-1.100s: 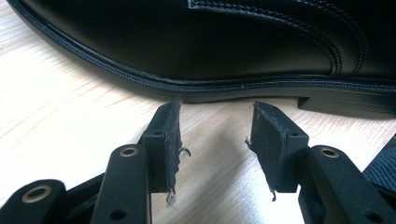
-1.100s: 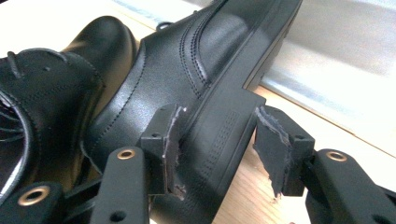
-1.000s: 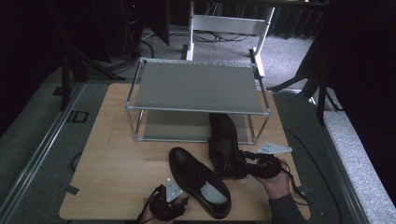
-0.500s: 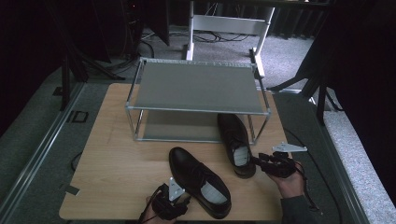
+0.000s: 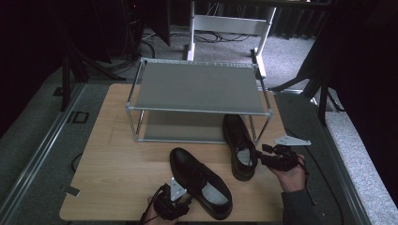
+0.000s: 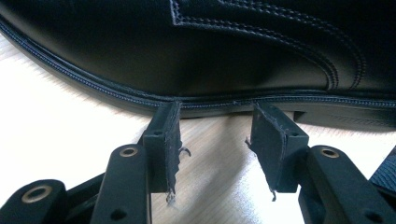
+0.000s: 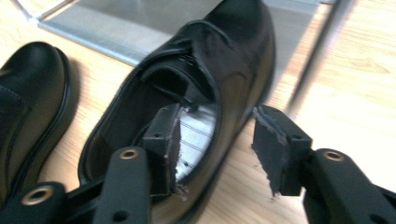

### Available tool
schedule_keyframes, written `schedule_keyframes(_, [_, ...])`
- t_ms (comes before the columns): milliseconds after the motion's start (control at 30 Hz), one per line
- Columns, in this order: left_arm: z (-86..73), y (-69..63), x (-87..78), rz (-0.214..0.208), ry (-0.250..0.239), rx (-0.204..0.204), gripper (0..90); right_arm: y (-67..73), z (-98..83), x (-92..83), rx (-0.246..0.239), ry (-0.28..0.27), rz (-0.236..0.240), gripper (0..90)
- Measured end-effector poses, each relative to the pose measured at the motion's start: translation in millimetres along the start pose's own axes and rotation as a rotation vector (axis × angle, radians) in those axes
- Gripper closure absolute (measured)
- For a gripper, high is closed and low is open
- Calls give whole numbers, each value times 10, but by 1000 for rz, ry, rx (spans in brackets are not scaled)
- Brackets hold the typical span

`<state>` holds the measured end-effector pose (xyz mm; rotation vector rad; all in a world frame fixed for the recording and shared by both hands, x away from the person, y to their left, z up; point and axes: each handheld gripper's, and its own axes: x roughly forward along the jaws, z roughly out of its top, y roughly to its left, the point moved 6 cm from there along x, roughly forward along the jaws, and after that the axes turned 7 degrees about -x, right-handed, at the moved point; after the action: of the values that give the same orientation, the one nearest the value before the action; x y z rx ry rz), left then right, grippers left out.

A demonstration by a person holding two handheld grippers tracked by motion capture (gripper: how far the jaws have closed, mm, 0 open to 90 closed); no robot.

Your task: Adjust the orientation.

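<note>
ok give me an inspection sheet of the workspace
surface: wooden table, bare around the things.
job's things: two-shelf rack at the back; left shoe on the table in front; right shoe with its toe under the rack's top shelf.
clutter: nothing seen.
grippers: left gripper open, jaw tips at the left shoe's sole edge; right gripper open, one jaw inside the right shoe's heel, the other outside.
cables: one trails from the right gripper; more on the floor behind.
surroundings: grey carpet, dark stands.

Dim, dark surroundings; glare on wood; right gripper view blurred.
</note>
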<state>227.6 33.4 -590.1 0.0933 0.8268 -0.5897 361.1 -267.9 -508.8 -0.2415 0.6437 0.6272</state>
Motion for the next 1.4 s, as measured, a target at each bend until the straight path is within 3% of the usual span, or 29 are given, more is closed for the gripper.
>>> schedule_keyframes(233, [4, -33, 20, -10, -1, 0, 531, -26, 82, 383, 9, 83, -25, 465])
schedule_keyframes(367, [14, -40, 15, -20, -5, -7, 531, -61, 92, 508, -6, 123, -61, 621])
schedule_keyframes(533, [19, -51, 20, -38, -5, -15, 533, -34, 100, 440, -49, 122, -104, 763])
schedule_keyframes(700, [34, -45, 23, -53, -5, -36, 534, 96, 78, 391, -69, 113, -47, 777])
schedule_keyframes(1000, [35, -59, 32, -52, -2, -37, 533, 441, 32, 344, -115, 108, 11, 790])
schedule_keyframes(1200, [31, -70, 31, -57, -2, -35, 525, 619, 4, 322, -156, 124, 55, 800])
schedule_keyframes(1400, [18, -132, 23, -77, 2, -10, 541, 757, -30, 314, -159, 115, 111, 802])
